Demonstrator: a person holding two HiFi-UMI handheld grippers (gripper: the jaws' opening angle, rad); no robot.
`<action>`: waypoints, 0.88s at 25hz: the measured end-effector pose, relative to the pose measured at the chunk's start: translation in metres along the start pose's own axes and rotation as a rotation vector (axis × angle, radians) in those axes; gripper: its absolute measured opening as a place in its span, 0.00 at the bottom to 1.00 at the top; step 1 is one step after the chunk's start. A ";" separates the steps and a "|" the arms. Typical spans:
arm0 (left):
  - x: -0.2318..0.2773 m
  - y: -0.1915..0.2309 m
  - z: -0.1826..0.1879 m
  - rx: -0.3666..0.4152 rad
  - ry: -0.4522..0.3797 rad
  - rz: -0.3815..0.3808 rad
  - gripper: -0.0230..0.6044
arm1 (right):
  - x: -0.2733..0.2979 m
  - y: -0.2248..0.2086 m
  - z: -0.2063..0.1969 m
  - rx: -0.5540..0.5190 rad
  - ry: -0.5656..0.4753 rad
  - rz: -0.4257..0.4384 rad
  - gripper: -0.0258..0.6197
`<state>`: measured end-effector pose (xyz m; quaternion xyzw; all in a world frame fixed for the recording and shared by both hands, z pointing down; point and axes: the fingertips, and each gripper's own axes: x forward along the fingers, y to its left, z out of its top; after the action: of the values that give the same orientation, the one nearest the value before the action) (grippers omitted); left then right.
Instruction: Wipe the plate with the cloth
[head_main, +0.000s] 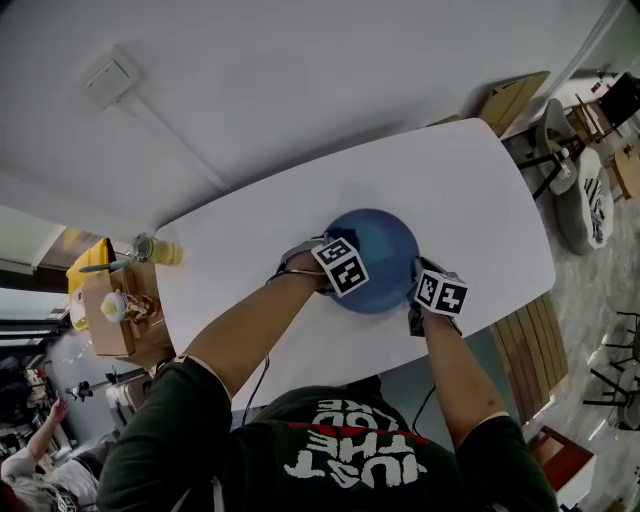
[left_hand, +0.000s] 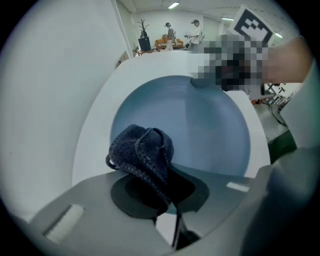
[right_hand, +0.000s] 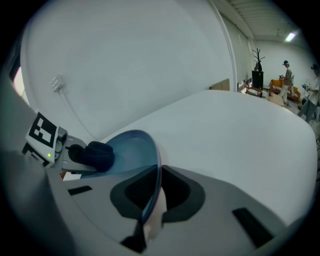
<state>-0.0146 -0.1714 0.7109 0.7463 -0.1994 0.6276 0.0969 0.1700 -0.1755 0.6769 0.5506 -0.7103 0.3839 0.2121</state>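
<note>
holding: left gripper (left_hand: 159, 196) jaws clamping the dark cloth (left_hand: 142, 152) against the blue plate (left_hand: 205, 130) | right gripper (right_hand: 151, 195) jaws clamping the plate rim | plate sitting on white counter (head_main: 470, 190)

Reference object: plate (head_main: 385, 250).

1. In the head view, the plate is on the table (head_main: 240, 250), right of the table's middle and near its front edge.
2. The cloth (left_hand: 142, 152) is over the plate's left part, clamped in the left gripper (left_hand: 162, 195). Whether it touches the plate cannot be determined.
3. The right gripper (right_hand: 150, 195) is at the plate's right front, with the plate's rim pinched between its jaws.
4. The bottle (head_main: 155, 250) is well left of the plate, just beside the table's left end.
5. The box (head_main: 105, 320) is left of the plate, beyond and in front of the bottle.
6. The slatted bench (head_main: 530, 345) is off the table, right of the plate and nearer the front.
</note>
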 end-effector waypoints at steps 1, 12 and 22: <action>0.003 0.006 0.006 -0.005 -0.005 0.022 0.11 | 0.000 0.000 -0.002 0.005 0.001 0.001 0.08; 0.017 -0.011 0.092 0.119 -0.124 0.018 0.11 | -0.002 -0.003 -0.012 0.108 -0.013 0.013 0.08; -0.002 -0.157 0.074 0.474 -0.086 -0.281 0.11 | -0.002 -0.013 -0.005 0.138 -0.025 0.024 0.08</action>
<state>0.1178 -0.0586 0.7111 0.7943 0.0547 0.6050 -0.0029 0.1821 -0.1713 0.6829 0.5599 -0.6914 0.4276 0.1603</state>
